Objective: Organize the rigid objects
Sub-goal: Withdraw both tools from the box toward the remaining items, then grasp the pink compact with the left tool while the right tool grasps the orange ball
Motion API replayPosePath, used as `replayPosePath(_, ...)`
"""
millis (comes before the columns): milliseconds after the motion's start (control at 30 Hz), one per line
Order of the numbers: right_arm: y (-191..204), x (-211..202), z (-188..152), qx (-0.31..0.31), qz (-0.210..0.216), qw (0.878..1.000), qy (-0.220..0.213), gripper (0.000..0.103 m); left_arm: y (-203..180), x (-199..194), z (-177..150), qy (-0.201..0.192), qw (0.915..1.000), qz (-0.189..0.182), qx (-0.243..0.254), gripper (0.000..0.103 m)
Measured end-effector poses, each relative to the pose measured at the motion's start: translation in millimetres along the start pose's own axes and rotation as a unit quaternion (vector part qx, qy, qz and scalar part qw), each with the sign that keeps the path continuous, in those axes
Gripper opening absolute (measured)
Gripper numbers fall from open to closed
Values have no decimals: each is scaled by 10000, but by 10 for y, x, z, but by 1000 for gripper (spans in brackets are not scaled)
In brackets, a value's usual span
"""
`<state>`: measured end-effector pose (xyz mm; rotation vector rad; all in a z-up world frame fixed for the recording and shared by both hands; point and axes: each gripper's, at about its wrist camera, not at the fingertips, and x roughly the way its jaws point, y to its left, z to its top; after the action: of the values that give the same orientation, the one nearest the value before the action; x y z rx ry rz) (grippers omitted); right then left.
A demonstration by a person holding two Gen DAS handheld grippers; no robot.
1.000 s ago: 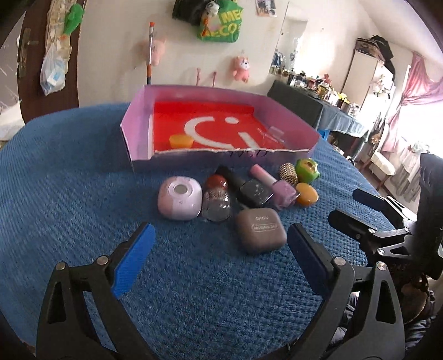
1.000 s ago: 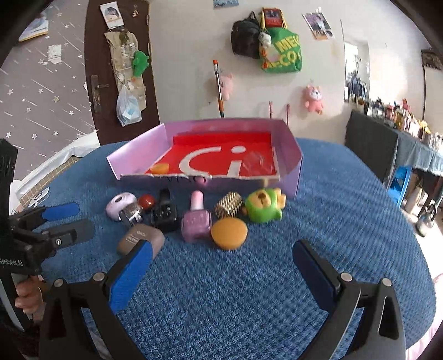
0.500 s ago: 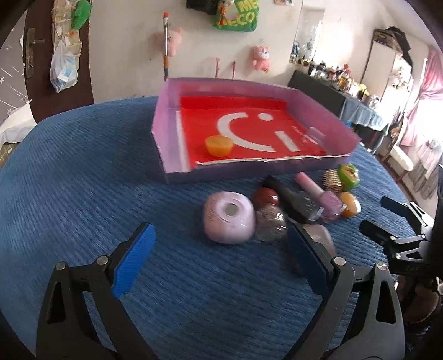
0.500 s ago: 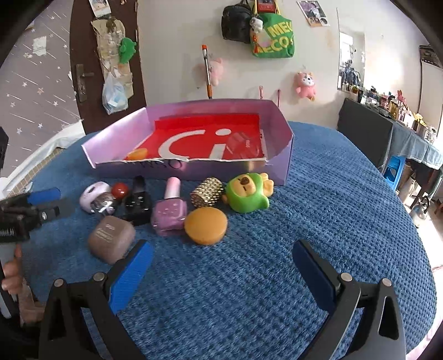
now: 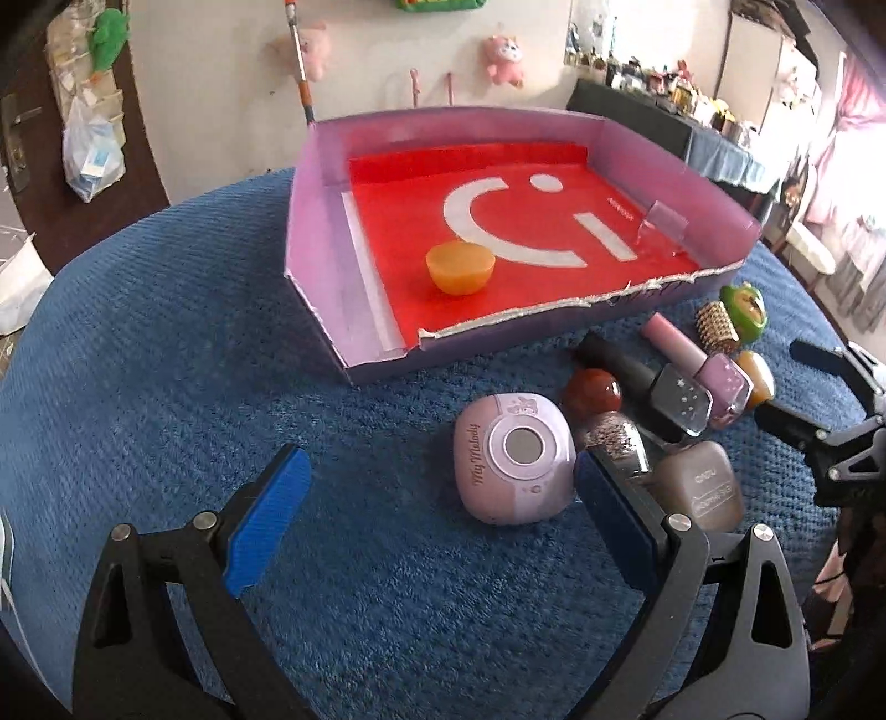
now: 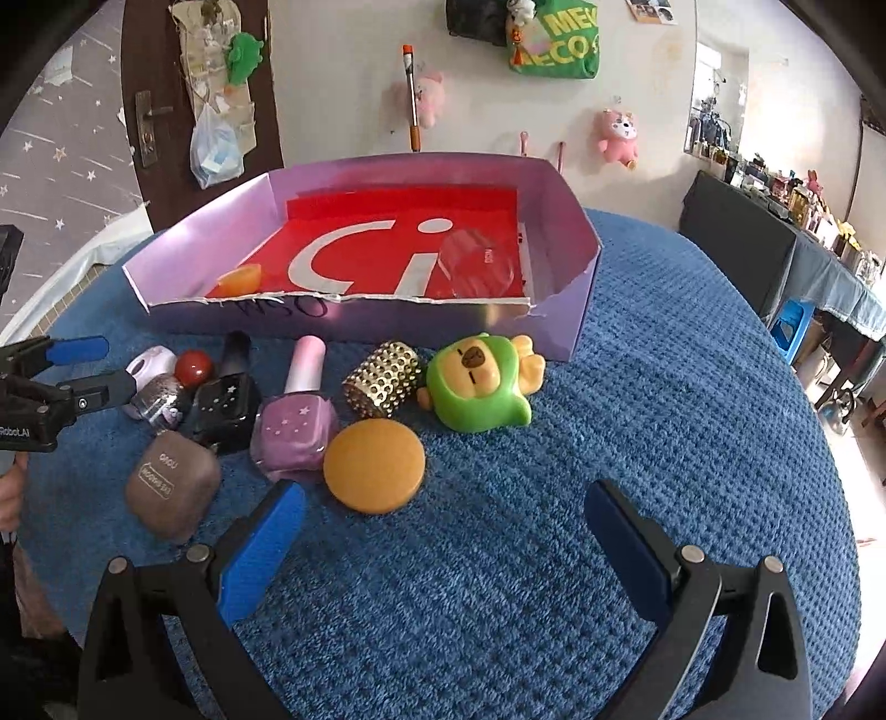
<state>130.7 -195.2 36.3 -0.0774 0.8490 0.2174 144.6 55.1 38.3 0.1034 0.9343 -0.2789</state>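
Lilac case [image 5: 514, 466] between left tongs [image 5: 440, 512] (spread).

A lived-in room with a cream wall [image 6: 343, 83] and daylight coming from the right.

A dark brown door [image 6: 160, 83] with hanging bags stands left beside starry grey wallpaper [image 6: 61, 138]. Pink plush toys [image 6: 616, 134] and a green bag [image 6: 556, 47] hang on the wall. A dark cloth-covered table [image 6: 742, 243] crowded with small items lines the right side, near pink curtains [image 5: 853, 111]. The bench [image 6: 664, 387] wears a blue textured cover.
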Motion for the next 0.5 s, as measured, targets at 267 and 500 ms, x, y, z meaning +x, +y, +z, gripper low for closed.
replayPosePath(267,29,112,49,-172,7,9996,227,93,-62,100,8,102,9997,37,216,97)
replayPosePath(500,15,134,62,-120,110,9995,284,88,-31,142,16,113,9998,-6,146,97)
